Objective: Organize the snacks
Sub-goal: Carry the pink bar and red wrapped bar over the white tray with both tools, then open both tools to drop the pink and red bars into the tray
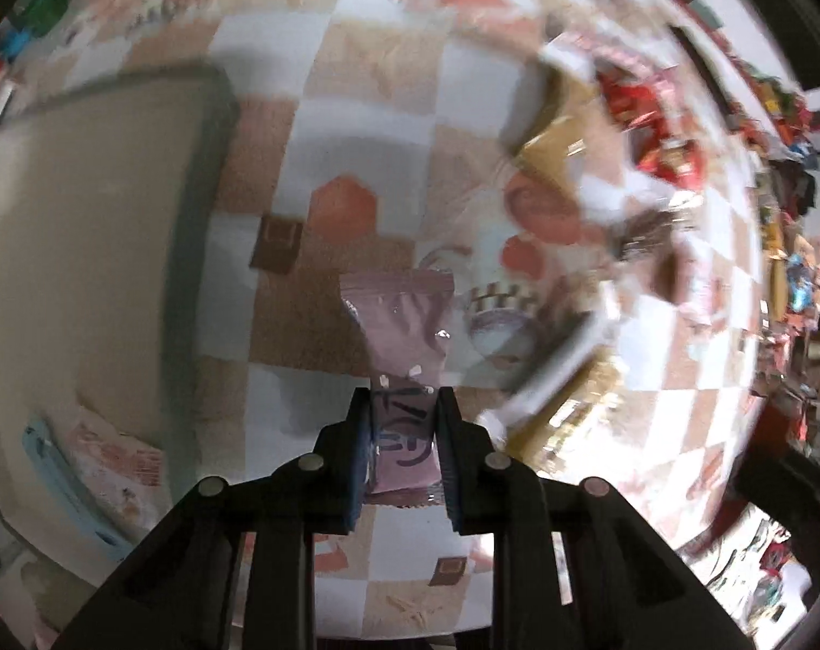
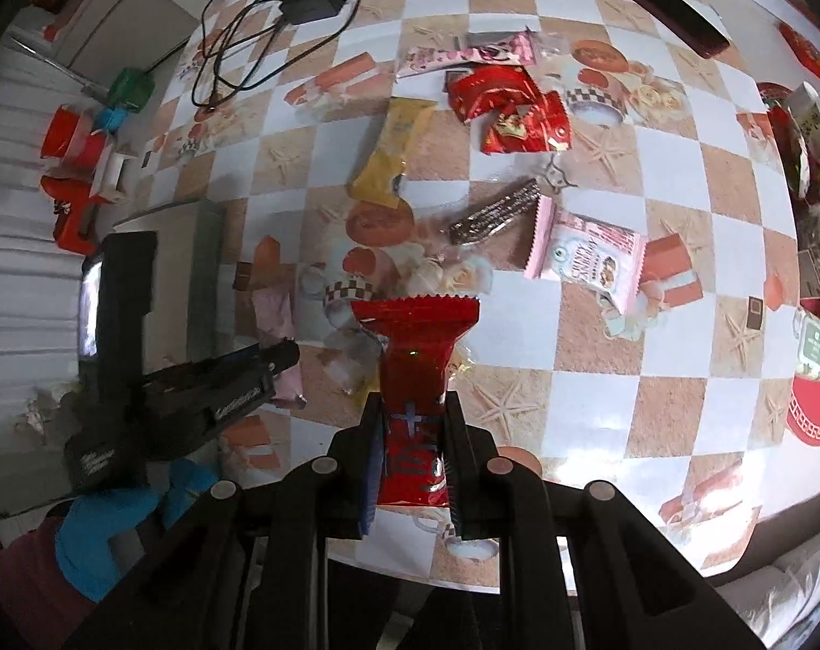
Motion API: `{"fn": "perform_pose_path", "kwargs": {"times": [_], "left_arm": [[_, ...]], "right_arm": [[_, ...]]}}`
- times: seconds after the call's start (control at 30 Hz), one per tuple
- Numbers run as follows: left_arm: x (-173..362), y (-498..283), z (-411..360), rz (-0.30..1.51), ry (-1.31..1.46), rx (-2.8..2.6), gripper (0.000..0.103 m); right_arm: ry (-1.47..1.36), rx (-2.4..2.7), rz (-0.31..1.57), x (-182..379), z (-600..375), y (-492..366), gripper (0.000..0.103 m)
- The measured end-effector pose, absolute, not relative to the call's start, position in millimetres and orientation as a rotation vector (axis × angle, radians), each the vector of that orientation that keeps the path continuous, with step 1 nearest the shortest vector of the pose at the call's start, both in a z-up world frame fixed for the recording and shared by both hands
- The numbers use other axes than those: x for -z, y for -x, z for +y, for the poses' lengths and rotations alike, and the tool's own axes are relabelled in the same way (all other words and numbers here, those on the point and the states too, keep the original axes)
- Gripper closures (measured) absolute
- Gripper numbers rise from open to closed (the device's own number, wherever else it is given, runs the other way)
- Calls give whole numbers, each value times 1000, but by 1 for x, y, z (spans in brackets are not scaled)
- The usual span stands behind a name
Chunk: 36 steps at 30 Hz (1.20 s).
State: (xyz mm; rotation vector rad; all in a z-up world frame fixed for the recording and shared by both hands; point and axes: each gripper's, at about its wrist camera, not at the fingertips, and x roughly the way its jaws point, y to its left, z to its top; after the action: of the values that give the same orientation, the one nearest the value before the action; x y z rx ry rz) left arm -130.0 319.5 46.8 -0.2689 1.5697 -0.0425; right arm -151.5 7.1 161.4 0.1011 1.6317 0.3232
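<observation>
Clamped between my left gripper (image 1: 404, 406) fingers: pale pink foil snack packet (image 1: 402, 336), long axis pointing straight ahead. Grey-rimmed beige tray (image 1: 204, 124) lies forward-left, nearer this hand. Right gripper (image 2: 412, 411) pinches glossy red snack wrapper (image 2: 415, 357), likewise pointing forward.

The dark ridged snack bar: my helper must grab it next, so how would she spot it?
On the checkered tablecloth, find the loose snack pile ahead of the right gripper. The dark ridged snack bar lies diagonally beside the pink Crispy packet, the only clear-wrapped, brown piece.
</observation>
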Motion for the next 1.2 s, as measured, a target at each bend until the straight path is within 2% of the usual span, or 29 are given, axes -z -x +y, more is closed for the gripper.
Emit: {"fn": "perform_pose_path", "kwargs": {"times": [0.2, 0.4, 0.8, 1.2], "left_arm": [[-109, 143, 338, 1437, 253, 92, 78], [-131, 165, 396, 1384, 290, -15, 78], [-99, 187, 480, 1433, 359, -203, 78], [-70, 198, 500, 1519, 381, -207, 78]], "right_arm": [[-73, -376, 1625, -165, 29, 148, 82], [-24, -472, 1616, -169, 79, 145, 82], [95, -671, 1638, -158, 206, 156, 82], [132, -697, 1735, -116, 274, 160, 82]]}}
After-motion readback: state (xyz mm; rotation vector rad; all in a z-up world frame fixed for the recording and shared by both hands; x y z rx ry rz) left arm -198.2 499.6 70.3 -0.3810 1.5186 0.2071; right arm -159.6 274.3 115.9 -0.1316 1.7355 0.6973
